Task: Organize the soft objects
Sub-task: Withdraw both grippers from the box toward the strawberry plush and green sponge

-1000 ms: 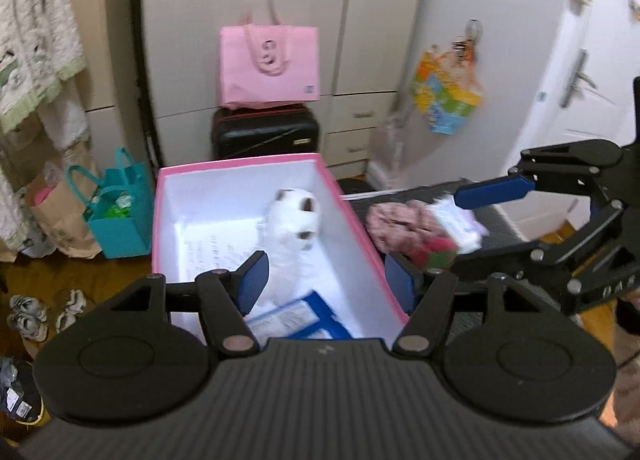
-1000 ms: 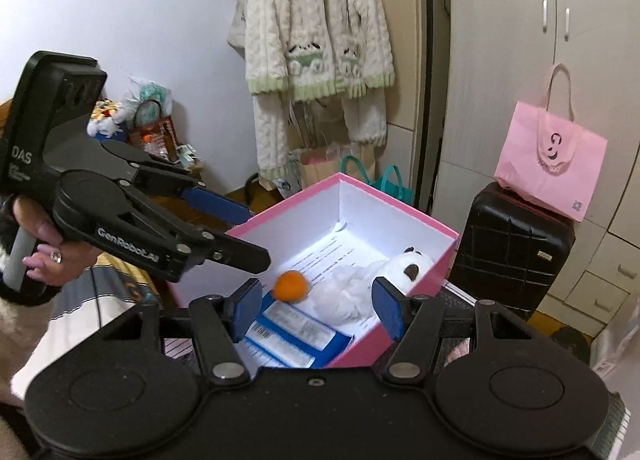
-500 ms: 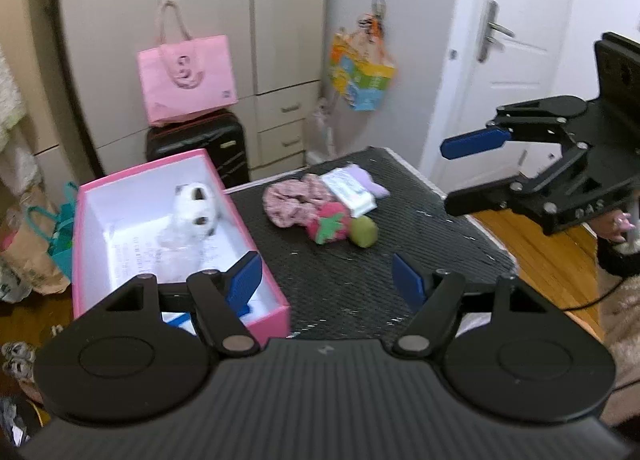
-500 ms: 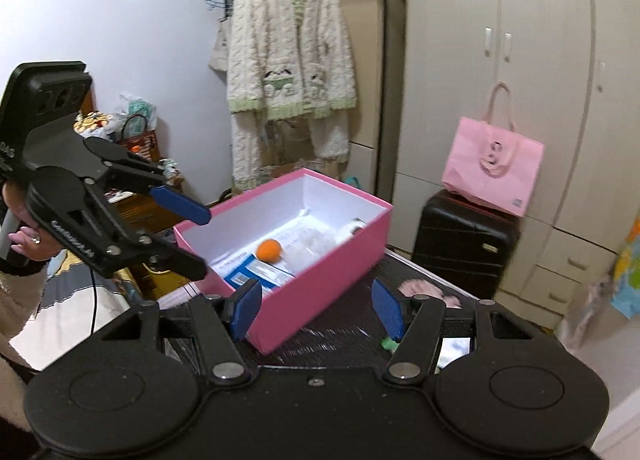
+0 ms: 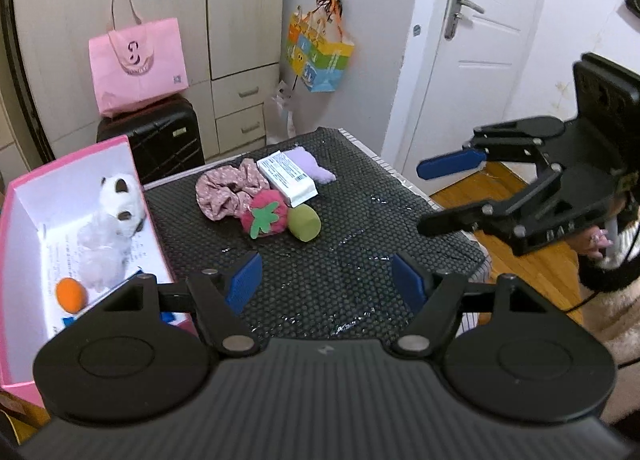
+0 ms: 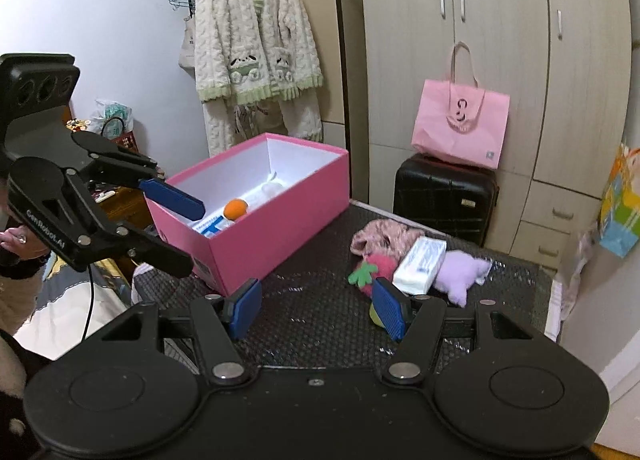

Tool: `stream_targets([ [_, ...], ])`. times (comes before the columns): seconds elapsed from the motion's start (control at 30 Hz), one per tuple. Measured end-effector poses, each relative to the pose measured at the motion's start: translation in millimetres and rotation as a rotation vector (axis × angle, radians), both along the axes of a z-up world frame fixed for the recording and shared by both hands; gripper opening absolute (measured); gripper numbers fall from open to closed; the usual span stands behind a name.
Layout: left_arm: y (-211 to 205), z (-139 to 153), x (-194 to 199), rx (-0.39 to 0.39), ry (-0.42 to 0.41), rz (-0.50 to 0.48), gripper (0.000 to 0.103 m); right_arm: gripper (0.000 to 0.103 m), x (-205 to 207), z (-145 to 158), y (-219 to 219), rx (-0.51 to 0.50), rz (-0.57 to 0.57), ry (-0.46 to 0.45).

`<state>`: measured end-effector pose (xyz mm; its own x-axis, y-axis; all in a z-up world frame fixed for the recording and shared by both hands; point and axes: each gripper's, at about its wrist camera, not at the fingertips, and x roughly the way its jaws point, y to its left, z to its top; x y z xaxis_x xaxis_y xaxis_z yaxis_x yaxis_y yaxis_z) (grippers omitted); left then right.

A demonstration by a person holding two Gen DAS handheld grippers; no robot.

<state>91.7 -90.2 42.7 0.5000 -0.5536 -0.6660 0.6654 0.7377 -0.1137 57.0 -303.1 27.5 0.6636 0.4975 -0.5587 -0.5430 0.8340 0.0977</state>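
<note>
1. Both grippers hang over the near edge of the worktop [image 5: 400,228], and neither carries anything. The left gripper [image 5: 326,284] has its blue pads parted about halfway with only the black mat showing between them. The right gripper [image 6: 316,310] is spread much the same and also empty.
2. The soft things not yet packed sit in one huddle toward the far side of the mat: a pink scrunchie [image 5: 228,188], a strawberry plush [image 5: 266,214], a green sponge [image 5: 305,222], a white packet [image 5: 286,178] and a lilac plush [image 5: 314,166].
3. The pink box [image 6: 256,228] stands at the left of the worktop. A white panda plush [image 5: 116,196] and an orange ball [image 5: 71,293] already lie inside it.
4. The huddle lies straight ahead of the left gripper and a little beyond it. From the right gripper it lies ahead and to the right, with the strawberry plush and green sponge just past its right pad. I'd judge the right gripper nearer.
5. The packet's long axis runs away from the left gripper, slanting right.
</note>
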Motion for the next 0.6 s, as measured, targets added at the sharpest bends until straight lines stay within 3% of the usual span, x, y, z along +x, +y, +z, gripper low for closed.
stream_targets([
  [0.3,-31.3,-47.3,32.8,-0.007,0.04,0.077,0.071,0.067,21.6,-50.5,-4.9,-0.011,0.024,0.022],
  [0.47,-34.6,-68.3,45.4,-0.065,0.024,0.121,0.069,0.067,27.8,-79.3,-2.0,-0.03,-0.021,-0.074],
  [0.6,-38.2,-81.8,52.8,-0.102,0.019,0.171,0.069,0.067,38.7,-100.5,0.2,-0.051,-0.06,-0.082],
])
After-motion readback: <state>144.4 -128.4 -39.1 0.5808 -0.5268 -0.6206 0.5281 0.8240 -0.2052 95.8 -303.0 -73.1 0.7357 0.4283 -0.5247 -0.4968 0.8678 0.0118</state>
